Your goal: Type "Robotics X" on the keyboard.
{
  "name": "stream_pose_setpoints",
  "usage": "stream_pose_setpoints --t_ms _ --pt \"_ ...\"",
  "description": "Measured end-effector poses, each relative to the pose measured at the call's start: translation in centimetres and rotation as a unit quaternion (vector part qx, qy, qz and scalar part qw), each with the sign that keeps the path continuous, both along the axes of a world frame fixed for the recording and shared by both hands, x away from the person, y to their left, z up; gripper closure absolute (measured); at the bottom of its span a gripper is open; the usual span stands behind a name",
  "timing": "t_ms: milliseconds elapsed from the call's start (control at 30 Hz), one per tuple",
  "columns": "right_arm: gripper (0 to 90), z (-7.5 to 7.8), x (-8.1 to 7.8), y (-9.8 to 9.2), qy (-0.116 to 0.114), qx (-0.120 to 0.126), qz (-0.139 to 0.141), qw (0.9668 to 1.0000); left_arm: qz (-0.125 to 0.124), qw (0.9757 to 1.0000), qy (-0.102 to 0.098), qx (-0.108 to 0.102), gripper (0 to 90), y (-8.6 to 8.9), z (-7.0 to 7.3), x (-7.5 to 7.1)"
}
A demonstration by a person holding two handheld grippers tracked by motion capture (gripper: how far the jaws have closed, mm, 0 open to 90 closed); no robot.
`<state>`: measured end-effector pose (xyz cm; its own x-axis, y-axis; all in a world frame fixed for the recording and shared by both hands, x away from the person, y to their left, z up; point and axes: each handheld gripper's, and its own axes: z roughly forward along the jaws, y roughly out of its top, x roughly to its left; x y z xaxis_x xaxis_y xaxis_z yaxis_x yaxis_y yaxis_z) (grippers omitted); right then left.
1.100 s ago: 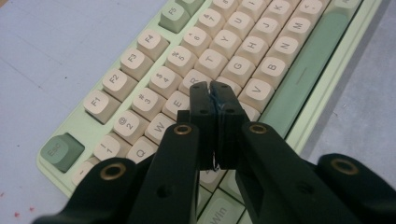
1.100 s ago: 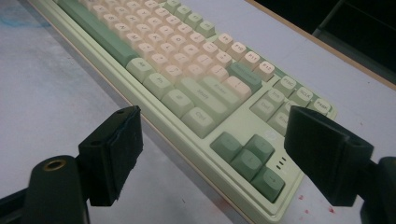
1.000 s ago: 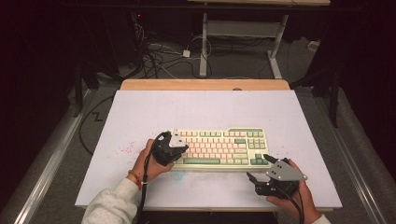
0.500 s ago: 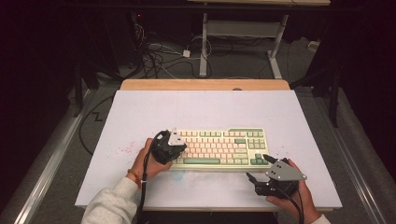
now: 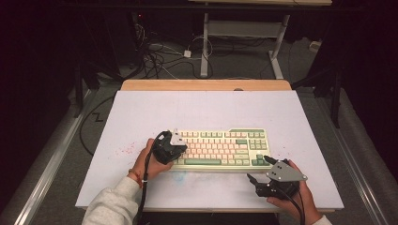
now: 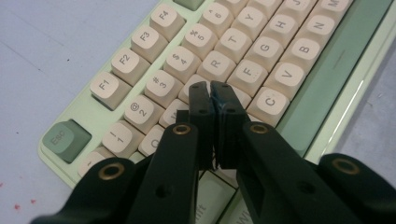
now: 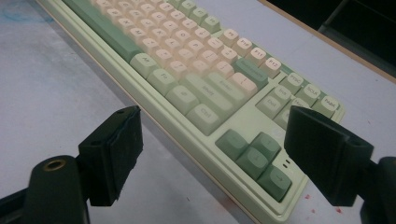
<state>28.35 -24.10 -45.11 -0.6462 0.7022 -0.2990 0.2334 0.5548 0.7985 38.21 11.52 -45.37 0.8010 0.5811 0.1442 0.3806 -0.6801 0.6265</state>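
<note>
The room around you is dark, with a grey floor and a tangle of black cables [image 5: 162, 56] lying behind the worktop. The worktop [image 5: 141, 117] is a big white board with a strip of light wood along its far edge. You can see tiny red specks [image 5: 123, 151] on the white near your left hand.

A long pale green keyboard with cream and green keys [image 5: 220, 146] lies flat on the worktop, near your side and a bit right of the middle.

Your left tongs [image 6: 212, 100] sit over the left end of the keyboard. Their two black tips are pressed together, with nothing between them. The tips are right down at the cream letter keys, close to the R and the C. You cannot tell if they touch a key. The green Esc key [image 6: 65, 138] is off to the side of them. Your left hand [image 5: 146, 161] holds these tongs from behind, and a pale grey sleeve [image 5: 110, 206] covers your arm.

Your right tongs [image 7: 212, 154] are wide open and hold nothing. They are just off the keyboard's right front corner, above the bare white board. Between the two black tips you can see the dark green arrow keys [image 7: 257, 156]. Your right hand [image 5: 293, 197] holds these tongs near the front edge of the worktop.
</note>
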Motion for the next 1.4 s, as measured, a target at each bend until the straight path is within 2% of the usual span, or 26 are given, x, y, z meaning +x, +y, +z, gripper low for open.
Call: stream_pose_setpoints --t_ms 67,133,233,367,533,600,767,933,967,1100,1300,1400 --pt "19.6 0.0 0.0 0.0 0.001 -0.001 0.001 1.0000 0.001 1.0000 0.001 -0.003 86.3 0.1 0.0 0.0" --pt "19.6 0.0 0.0 0.0 0.000 -0.001 0.002 1.0000 0.002 1.0000 -0.002 -0.003 83.3 0.1 0.1 -0.1" --pt "19.6 0.0 0.0 0.0 0.000 0.000 0.001 1.0000 0.005 0.9998 -0.016 -0.010 78.8 0.2 0.5 -0.3" --pt "19.6 0.1 0.0 0.0 -0.001 0.000 0.001 1.0000 0.011 0.9988 -0.036 -0.032 66.8 0.6 1.0 -0.6" --pt "19.6 0.1 0.0 -0.1 -0.002 -0.001 0.001 1.0000 0.026 0.9964 -0.068 -0.042 51.8 0.9 1.6 -1.1" --pt "19.6 0.1 0.0 -0.1 -0.003 0.001 0.001 1.0000 0.025 0.9957 -0.075 -0.049 49.5 1.0 1.8 -1.3" --pt "19.6 0.2 0.0 -0.2 -0.004 0.002 -0.001 1.0000 0.025 0.9942 -0.089 -0.054 31.0 0.9 2.0 -1.9" --pt "19.6 0.2 0.0 -0.2 -0.005 0.001 -0.001 1.0000 0.015 0.9929 -0.101 -0.062 20.3 0.9 2.2 -2.6" --pt "19.6 0.2 0.0 -0.2 -0.005 0.001 0.000 1.0000 0.017 0.9920 -0.109 -0.060 19.4 0.9 2.3 -2.8" --pt "19.6 0.2 0.0 -0.2 -0.006 0.001 -0.001 1.0000 0.015 0.9902 -0.122 -0.067 18.2 0.9 2.5 -3.5" --pt "19.6 0.3 -0.1 -0.2 -0.007 0.001 0.000 1.0000 0.007 0.9888 -0.124 -0.083 19.4 1.0 2.8 -4.3" --pt "19.6 0.2 0.0 -0.2 -0.006 0.001 0.000 1.0000 0.006 0.9886 -0.121 -0.090 26.5 0.9 2.9 -4.4"
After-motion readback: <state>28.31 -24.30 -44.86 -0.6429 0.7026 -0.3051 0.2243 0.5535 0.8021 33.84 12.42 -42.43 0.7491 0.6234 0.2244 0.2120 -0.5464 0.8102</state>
